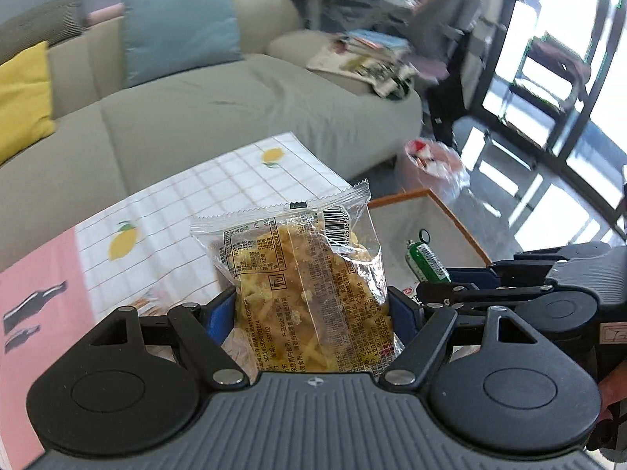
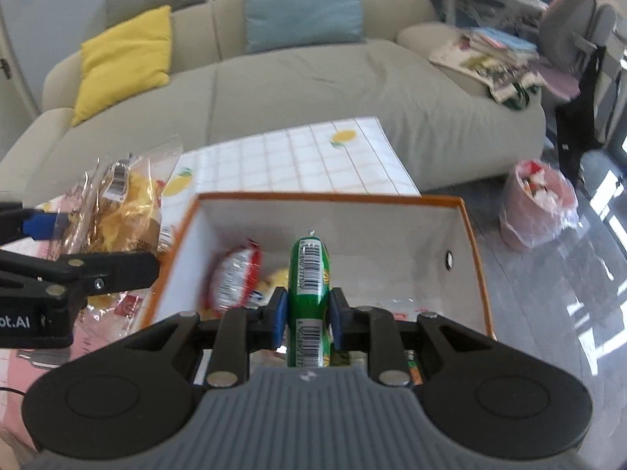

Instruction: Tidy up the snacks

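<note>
A clear packet of yellow snacks (image 1: 309, 286) is clamped in the left tool (image 1: 313, 313); one green tube (image 2: 309, 290) is gripped by the right tool (image 2: 307, 315) above the orange-rimmed box (image 2: 476, 258), where two snacks are seen.

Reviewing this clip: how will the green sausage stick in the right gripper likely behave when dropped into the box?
The sausage looks cylindrical, so it may roll once it lands in the box. Its glossy wrapper suggests it could slip between the right gripper's jaws. It stands unbent above them, so probably fairly stiff.
</note>
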